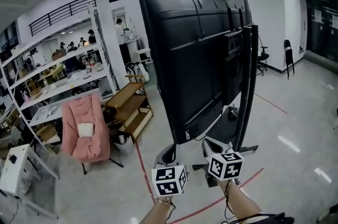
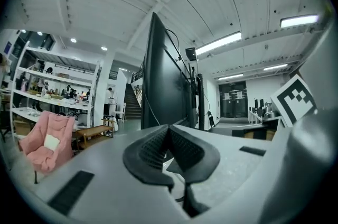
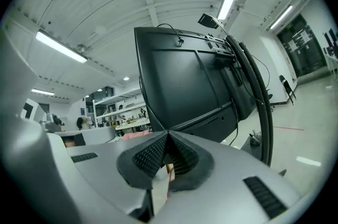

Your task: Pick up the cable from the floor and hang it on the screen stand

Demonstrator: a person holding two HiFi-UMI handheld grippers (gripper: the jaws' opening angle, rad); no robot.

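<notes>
Head view behind a big black screen (image 1: pixel 195 64) on its screen stand (image 1: pixel 240 133), black cable (image 3: pixel 262 114) hanging down the stand's upright, left gripper (image 2: pixel 169 129) and right gripper (image 3: pixel 167 136) low before it, jaws pressed together, empty.

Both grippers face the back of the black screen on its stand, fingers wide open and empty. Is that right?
No: the fingers are shut, not wide open. The left gripper and right gripper, each in its own gripper view, have them pressed together, empty, facing the back of the black screen.
</notes>
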